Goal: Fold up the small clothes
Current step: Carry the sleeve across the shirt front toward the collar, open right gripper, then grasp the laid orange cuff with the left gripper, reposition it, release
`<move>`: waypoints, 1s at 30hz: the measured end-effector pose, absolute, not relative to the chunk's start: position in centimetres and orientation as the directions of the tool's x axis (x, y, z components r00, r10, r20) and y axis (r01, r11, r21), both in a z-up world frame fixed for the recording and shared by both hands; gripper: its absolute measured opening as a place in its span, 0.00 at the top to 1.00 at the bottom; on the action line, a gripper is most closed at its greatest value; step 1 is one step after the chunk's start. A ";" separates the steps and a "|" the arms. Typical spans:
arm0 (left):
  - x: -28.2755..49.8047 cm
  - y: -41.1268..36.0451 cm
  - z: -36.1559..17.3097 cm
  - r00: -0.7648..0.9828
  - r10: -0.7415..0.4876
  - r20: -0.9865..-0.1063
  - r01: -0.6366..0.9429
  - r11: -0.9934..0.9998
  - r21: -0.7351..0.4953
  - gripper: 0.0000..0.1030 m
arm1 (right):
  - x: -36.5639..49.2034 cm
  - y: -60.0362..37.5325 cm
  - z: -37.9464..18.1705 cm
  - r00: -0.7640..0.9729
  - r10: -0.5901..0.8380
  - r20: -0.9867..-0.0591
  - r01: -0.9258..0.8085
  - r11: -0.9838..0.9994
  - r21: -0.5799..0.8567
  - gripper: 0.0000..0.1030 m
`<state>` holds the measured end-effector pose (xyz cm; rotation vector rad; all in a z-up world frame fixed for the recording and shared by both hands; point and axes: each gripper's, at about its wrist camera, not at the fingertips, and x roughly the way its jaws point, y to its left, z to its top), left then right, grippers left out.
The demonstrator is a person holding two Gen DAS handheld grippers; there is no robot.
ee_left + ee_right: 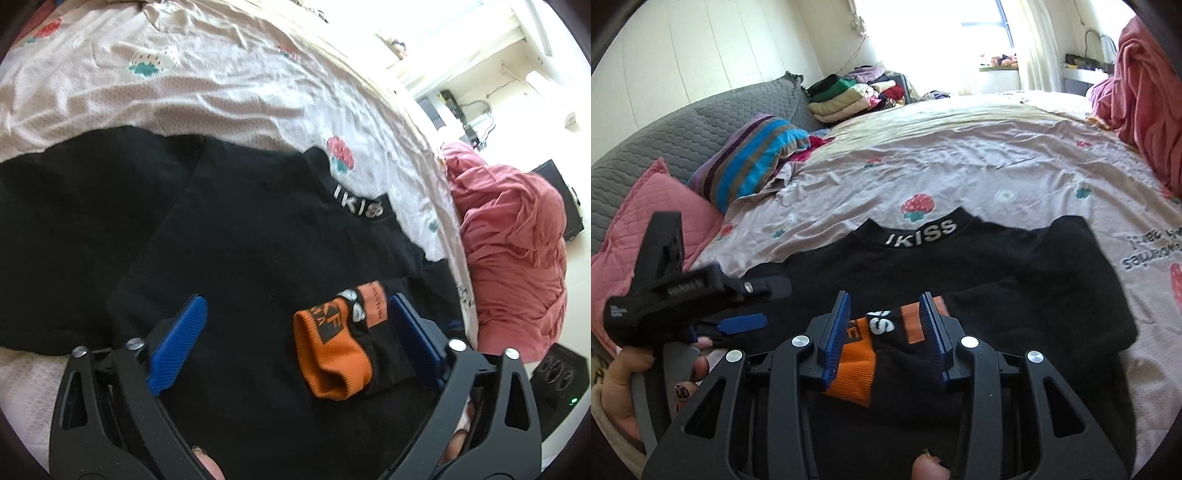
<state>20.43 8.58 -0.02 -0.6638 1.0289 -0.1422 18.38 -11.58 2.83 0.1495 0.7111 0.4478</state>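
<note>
— Between the right gripper [886,336] pads?
— Sock [882,347], lying on shirt [960,266], spread across bed [960,166].
— Left of it?
— Left gripper [738,306], off shirt's edge. Pillows [753,155] beyond; clothes stack [849,92] farther back.

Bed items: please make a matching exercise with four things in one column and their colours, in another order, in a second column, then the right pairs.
Things:
1. folded sock
2. top with lettered collar
3. quilted cushion
4. gripper fingers

Colours:
A. blue
B. pink
C. orange and black
D. black

Pairs: 1-C, 2-D, 3-B, 4-A
</note>
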 end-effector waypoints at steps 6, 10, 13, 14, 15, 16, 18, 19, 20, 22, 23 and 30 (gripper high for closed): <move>21.1 5.5 -2.1 0.438 -0.416 -0.797 -0.145 0.842 -0.519 0.44 | 18.4 -14.9 2.6 0.671 0.425 -0.607 -0.269 0.903 0.335 0.58; 21.2 5.1 -2.4 0.442 -0.403 -0.802 -0.142 0.851 -0.506 0.44 | 17.9 -16.8 2.5 0.678 0.409 -0.610 -0.235 0.908 0.348 0.58; 21.2 4.7 -2.2 0.444 -0.427 -0.788 -0.135 0.837 -0.530 0.44 | 17.5 -18.2 2.6 0.686 0.396 -0.610 -0.204 0.910 0.362 0.58; 21.3 4.5 -2.2 0.448 -0.438 -0.780 -0.130 0.831 -0.541 0.44 | 17.4 -18.7 2.6 0.689 0.392 -0.610 -0.194 0.910 0.367 0.58; 21.3 4.4 -2.2 0.447 -0.444 -0.777 -0.124 0.829 -0.545 0.45 | 17.4 -19.2 2.7 0.693 0.388 -0.608 -0.186 0.910 0.370 0.58; 21.4 4.2 -2.3 0.443 -0.448 -0.776 -0.120 0.829 -0.547 0.46 | 17.3 -19.5 2.8 0.696 0.385 -0.606 -0.181 0.911 0.370 0.58; 21.7 3.7 -2.7 0.436 -0.437 -0.787 -0.125 0.837 -0.533 0.48 | 17.1 -20.3 3.0 0.706 0.375 -0.600 -0.168 0.912 0.373 0.58; 21.8 3.5 -2.8 0.438 -0.429 -0.790 -0.129 0.840 -0.527 0.50 | 17.1 -20.6 3.2 0.709 0.374 -0.598 -0.162 0.912 0.378 0.58; 21.8 3.5 -2.9 0.440 -0.422 -0.792 -0.133 0.842 -0.523 0.53 | 17.0 -20.8 3.3 0.712 0.374 -0.595 -0.158 0.910 0.383 0.58; 22.0 3.5 -3.0 0.449 -0.413 -0.792 -0.133 0.846 -0.517 0.62 | 16.8 -21.4 3.5 0.716 0.375 -0.588 -0.153 0.907 0.392 0.58; 22.2 3.4 -3.0 0.449 -0.412 -0.793 -0.129 0.848 -0.514 0.71 | 16.7 -21.7 3.6 0.719 0.373 -0.586 -0.151 0.907 0.393 0.58; 22.0 3.7 -1.4 0.488 -0.448 -0.749 -0.086 0.829 -0.552 0.94 | 16.6 -23.2 3.5 0.728 0.343 -0.594 -0.109 0.913 0.394 0.58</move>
